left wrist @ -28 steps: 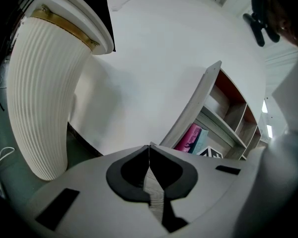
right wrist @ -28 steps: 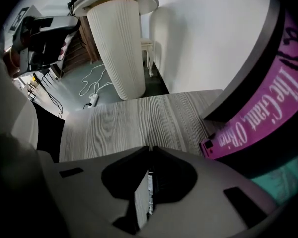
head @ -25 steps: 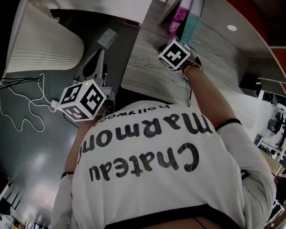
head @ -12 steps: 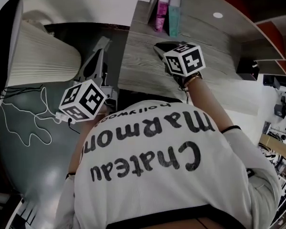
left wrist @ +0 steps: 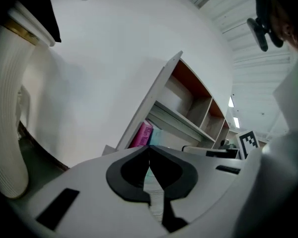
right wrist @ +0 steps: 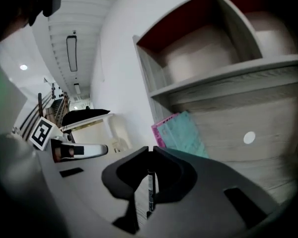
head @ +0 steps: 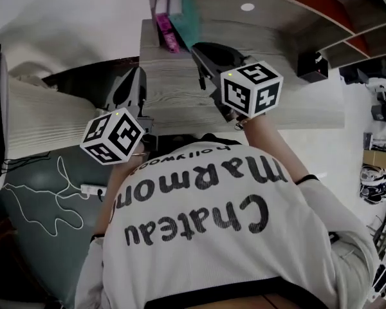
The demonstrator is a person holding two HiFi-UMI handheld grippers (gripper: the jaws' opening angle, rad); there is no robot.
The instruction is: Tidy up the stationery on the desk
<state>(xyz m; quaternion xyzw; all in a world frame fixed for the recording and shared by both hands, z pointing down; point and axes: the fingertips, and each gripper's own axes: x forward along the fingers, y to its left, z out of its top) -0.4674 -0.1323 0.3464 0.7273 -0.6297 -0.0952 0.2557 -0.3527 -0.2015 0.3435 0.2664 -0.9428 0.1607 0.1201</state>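
Right gripper (right wrist: 150,151) fingers clamped on pen (right wrist: 150,192), carry step. Left gripper (left wrist: 149,150) fingers together, empty. Next, likely: stow pen by books (right wrist: 184,133) ahead.

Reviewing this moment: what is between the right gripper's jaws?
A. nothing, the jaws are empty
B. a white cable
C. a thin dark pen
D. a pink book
C: the right gripper view shows the right gripper with its jaws nearly together, clamped on a thin dark pen that runs lengthwise between them.
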